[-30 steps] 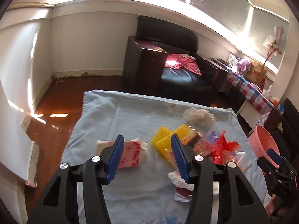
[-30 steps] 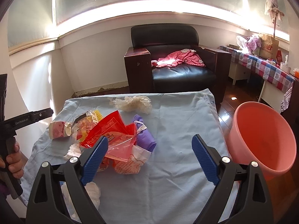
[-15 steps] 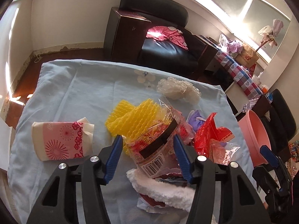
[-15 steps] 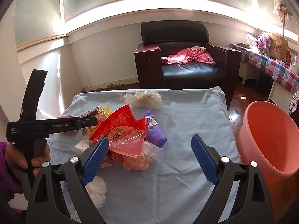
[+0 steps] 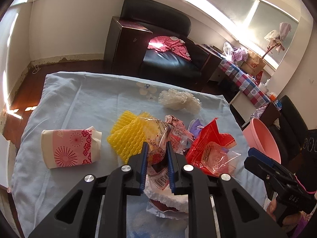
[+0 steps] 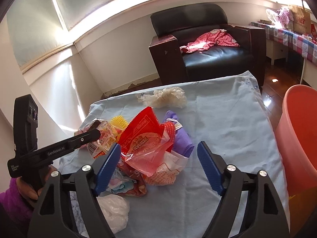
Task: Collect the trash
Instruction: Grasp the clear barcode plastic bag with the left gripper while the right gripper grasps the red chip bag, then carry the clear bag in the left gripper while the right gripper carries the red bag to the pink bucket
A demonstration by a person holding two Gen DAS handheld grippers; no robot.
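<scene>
A pile of trash lies on the light blue cloth [image 5: 93,103] over the table. My left gripper [image 5: 156,154] is shut on a clear snack wrapper [image 5: 160,136] with a barcode, next to a yellow foam net [image 5: 126,136]; the same wrapper shows in the right wrist view [image 6: 103,136]. My right gripper [image 6: 158,158] is open, its jaws either side of a red plastic bag [image 6: 146,136] and a purple cloth [image 6: 182,140]. The red bag also shows in the left wrist view [image 5: 210,144]. A pink basin [image 6: 297,130] stands to the right of the table.
A pink paper cup [image 5: 69,148] lies on its side at the left. A clear crinkled wrap [image 5: 178,100] lies at the far side. A white crumpled bag [image 6: 113,210] lies near the front edge. A black armchair [image 6: 206,45] stands behind the table.
My left gripper moved forward into the pile and closed on the clear snack wrapper. My right gripper moved closer to the red bag and stayed open.
</scene>
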